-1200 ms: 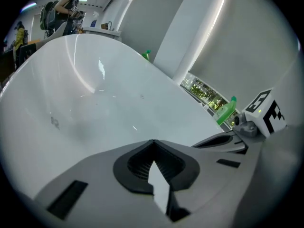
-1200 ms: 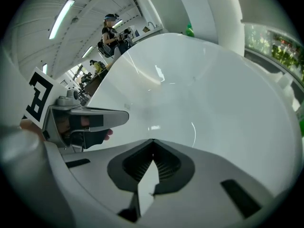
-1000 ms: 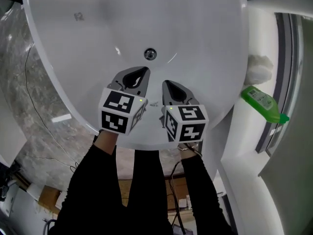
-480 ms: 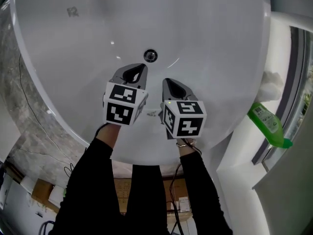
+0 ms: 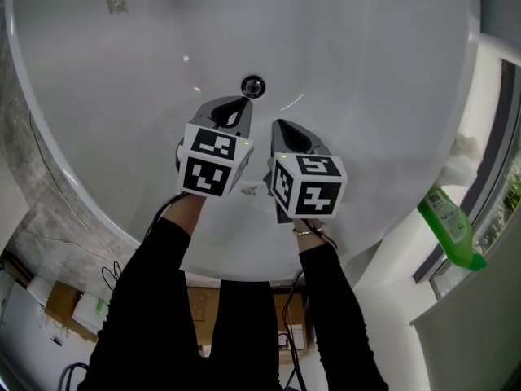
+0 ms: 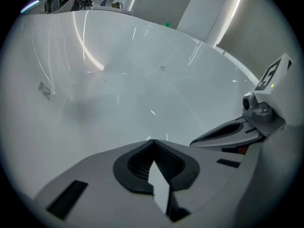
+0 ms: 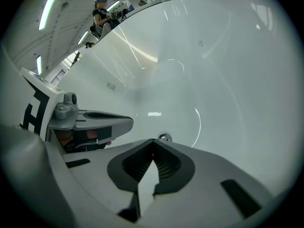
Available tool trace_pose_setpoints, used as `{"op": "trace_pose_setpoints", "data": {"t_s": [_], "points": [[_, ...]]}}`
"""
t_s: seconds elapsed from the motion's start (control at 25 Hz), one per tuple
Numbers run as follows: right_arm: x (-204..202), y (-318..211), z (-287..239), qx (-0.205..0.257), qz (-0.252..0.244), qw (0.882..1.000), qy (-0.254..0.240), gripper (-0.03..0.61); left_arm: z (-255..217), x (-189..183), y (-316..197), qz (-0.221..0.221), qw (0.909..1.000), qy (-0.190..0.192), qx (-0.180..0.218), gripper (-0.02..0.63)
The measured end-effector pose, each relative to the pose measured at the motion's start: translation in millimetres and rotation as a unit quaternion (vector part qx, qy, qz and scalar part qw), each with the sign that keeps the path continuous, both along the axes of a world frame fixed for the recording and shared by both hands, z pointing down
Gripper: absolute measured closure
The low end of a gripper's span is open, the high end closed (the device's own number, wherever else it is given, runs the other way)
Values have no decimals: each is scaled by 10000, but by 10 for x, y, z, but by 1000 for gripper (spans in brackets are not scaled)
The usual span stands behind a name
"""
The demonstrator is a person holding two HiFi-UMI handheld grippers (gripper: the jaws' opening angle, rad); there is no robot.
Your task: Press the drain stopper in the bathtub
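A round chrome drain stopper [image 5: 253,85] sits on the floor of the white bathtub [image 5: 366,72]. In the head view my left gripper [image 5: 238,106] hangs just below and left of the stopper, tips shut with nothing held. My right gripper [image 5: 281,127] hangs beside it, slightly lower, also shut and empty. In the right gripper view the stopper [image 7: 164,137] peeks just above my shut jaw tips [image 7: 153,141], and the left gripper [image 7: 90,122] shows at the left. The left gripper view shows only bare tub wall beyond its tips [image 6: 151,142]; the stopper is hidden there.
A green bottle [image 5: 450,228] lies on the white ledge at the right, with a white cloth-like lump [image 5: 460,157] above it. Marble floor [image 5: 32,194] and cables lie left of the tub. A person [image 7: 102,13] stands far off behind the tub rim.
Both grippers have moved up toward the drain stopper. The left tips now sit just short of it. Both stayed shut.
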State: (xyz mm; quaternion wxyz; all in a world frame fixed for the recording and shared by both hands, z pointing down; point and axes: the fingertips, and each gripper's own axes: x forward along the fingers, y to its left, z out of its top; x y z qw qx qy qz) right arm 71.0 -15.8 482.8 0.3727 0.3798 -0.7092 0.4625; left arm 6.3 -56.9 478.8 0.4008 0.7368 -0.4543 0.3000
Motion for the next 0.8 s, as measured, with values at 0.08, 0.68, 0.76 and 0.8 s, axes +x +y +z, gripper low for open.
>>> {"op": "trace_pose_setpoints", "data": {"t_s": [0.08, 0.68, 0.76, 0.8], "points": [[2, 3, 56, -53, -9, 10000, 2, 577, 79, 17, 1, 35, 10000, -62, -46, 607], [50, 114, 431, -460, 309, 9985, 9, 577, 682, 113, 35, 413, 9976, -337, -449, 607], [36, 145, 488, -530, 291, 9982, 33, 577, 793, 123, 69, 481, 9966, -397, -530, 607], [32, 147, 522, -547, 302, 9980, 40, 577, 852, 128, 73, 507, 9963, -422, -559, 607]]}}
